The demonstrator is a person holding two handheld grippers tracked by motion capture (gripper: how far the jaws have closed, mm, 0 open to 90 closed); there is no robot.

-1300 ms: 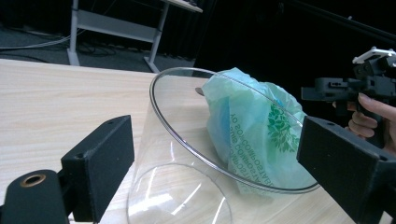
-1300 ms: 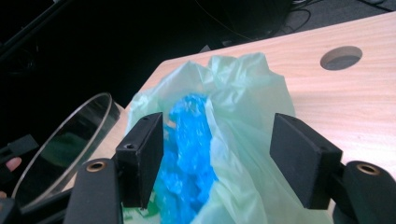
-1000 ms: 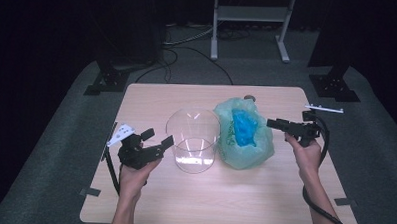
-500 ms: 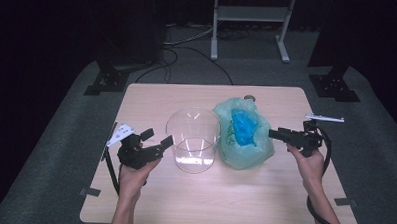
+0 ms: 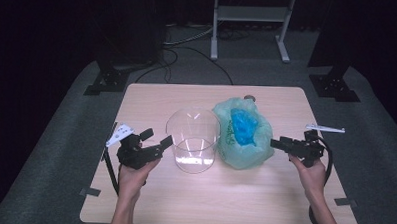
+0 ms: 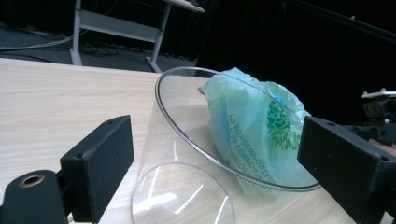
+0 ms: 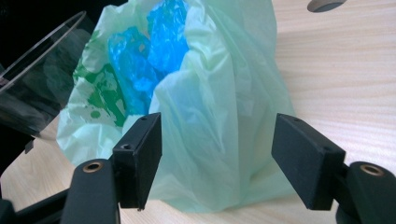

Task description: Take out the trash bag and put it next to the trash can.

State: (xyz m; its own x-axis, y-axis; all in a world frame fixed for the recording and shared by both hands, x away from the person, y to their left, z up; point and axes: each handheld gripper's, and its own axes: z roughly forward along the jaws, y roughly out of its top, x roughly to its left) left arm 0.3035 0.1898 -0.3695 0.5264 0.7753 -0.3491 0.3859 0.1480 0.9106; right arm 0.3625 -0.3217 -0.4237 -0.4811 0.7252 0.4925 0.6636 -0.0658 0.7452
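Right gripper (image 5: 277, 143) spread wide at green bag's (image 5: 245, 148) 3 o'clock, ungripped; blue contents (image 5: 243, 126) half-hidden. Left gripper (image 5: 160, 139) gaped wide at clear container's (image 5: 192, 142) 9 o'clock.

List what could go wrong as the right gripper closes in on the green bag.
1. The green bag is thin, loose film; the open right gripper may pinch one layer and drag it.
2. The clear container stands right beside the bag; a drag could knock it.
3. The blue contents could spill from the open top.

Thin crinkled green plastic bag (image 5: 245, 143), glossy clear plastic tub (image 5: 192, 140), matt pale wood-grain table (image 5: 223, 198).
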